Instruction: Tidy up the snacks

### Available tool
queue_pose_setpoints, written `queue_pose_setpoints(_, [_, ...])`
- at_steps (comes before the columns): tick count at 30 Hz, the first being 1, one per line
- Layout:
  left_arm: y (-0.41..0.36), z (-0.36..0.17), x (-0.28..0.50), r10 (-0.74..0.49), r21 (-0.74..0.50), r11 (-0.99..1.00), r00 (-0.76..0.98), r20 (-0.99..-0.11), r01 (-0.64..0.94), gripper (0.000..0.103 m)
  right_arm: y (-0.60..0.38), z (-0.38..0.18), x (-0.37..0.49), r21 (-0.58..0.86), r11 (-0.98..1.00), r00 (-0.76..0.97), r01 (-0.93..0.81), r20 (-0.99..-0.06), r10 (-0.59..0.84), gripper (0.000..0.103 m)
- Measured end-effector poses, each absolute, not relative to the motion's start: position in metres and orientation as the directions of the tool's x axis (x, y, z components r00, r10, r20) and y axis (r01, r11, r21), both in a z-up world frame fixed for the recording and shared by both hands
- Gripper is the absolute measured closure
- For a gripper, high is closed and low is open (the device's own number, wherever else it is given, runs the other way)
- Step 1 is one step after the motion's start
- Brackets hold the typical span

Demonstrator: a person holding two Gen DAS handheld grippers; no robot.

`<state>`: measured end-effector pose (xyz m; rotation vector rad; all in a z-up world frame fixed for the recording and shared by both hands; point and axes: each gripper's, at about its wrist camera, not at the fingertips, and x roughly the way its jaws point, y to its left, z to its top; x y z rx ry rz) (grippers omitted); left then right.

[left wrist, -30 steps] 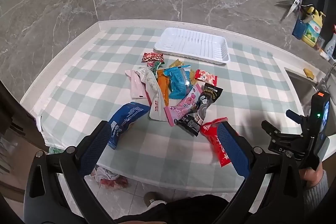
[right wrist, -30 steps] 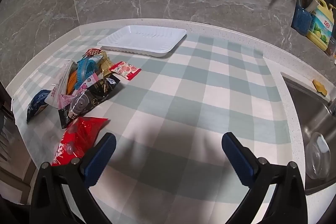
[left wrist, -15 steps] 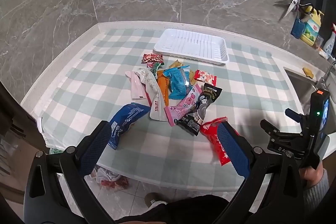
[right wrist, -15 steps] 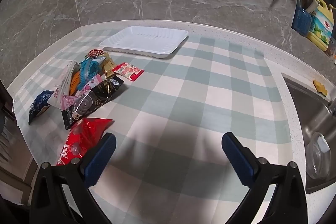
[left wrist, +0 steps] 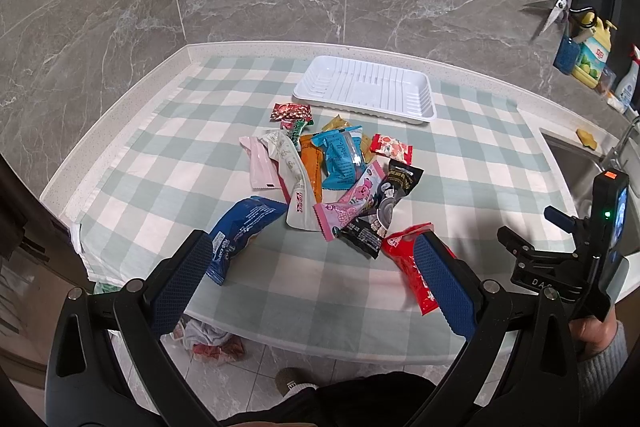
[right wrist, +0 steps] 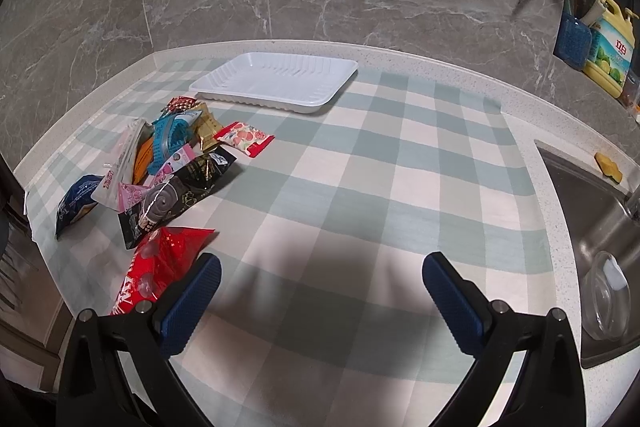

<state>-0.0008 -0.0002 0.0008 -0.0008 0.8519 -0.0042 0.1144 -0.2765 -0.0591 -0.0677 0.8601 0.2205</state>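
Two empty claws (left (left wrist: 308, 267), right (right wrist: 320, 285)) spread wide, one white tray (left wrist: 365, 94), heaped snacks (left wrist: 336, 179).

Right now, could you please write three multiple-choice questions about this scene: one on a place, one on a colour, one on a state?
1. Where is the white tray?
A. In the sink
B. On the checked cloth, beyond the snack pile
C. On the floor

2. What colour is the packet nearest the right gripper?
A. Red
B. Green
C. Yellow

3. How is the left gripper?
A. Shut on a packet
B. Shut on nothing
C. Open, holding nothing

Answers:
1 B: the tray lies on the checked cloth behind the snack pile.
2 A: the red packet lies beside its left finger.
3 C: its fingers stand wide apart with only cloth between them.
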Motion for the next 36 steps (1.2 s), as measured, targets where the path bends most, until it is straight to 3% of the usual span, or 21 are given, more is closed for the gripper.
queue_pose_setpoints(36, [-0.0003, 0.0008, -0.0009, -0.004, -0.002, 1.000, 0.660, -0.752, 0.005, 0.001, -0.2781, -0.0596, 0.1157, 0.036, 0.974, 0.634, -0.223, -0.753, 0.173, 0.000])
